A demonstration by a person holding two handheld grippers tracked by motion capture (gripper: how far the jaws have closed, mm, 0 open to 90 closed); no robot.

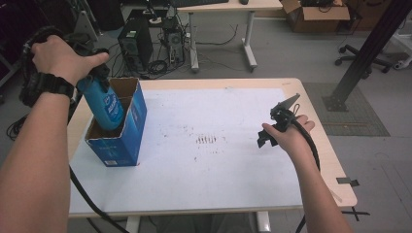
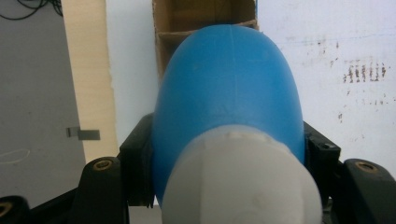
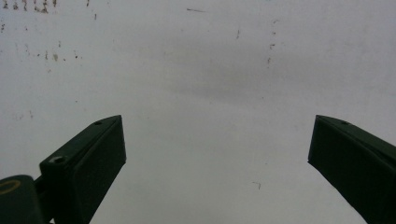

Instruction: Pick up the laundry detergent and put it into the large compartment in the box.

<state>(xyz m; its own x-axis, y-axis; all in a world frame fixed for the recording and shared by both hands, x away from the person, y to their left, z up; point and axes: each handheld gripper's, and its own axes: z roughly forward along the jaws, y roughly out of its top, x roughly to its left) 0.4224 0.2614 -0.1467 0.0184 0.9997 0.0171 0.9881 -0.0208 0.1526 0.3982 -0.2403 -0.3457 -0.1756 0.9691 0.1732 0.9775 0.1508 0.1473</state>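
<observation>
A blue bottle (image 1: 105,108) hangs upright with its lower end inside an open blue cardboard box (image 1: 127,138) at the table's left side. My left gripper (image 1: 95,74) is shut on the bottle's upper part, from above. In the left gripper view the bottle (image 2: 229,88) bulges between the two black fingers (image 2: 137,158), with its white cap (image 2: 243,184) nearest the camera and the box's brown inside (image 2: 205,16) beyond it. My right gripper (image 1: 266,138) hovers over the white mat at the right, open. In its own view the right gripper (image 3: 217,144) holds nothing between its wide-set jaws.
A white mat (image 1: 218,170) with dark smudges (image 1: 206,140) covers most of the wooden table (image 1: 335,160). Beyond the table are a computer tower (image 1: 135,44), a desk (image 1: 228,6), a cardboard box (image 1: 316,13), and a black metal post (image 1: 369,48).
</observation>
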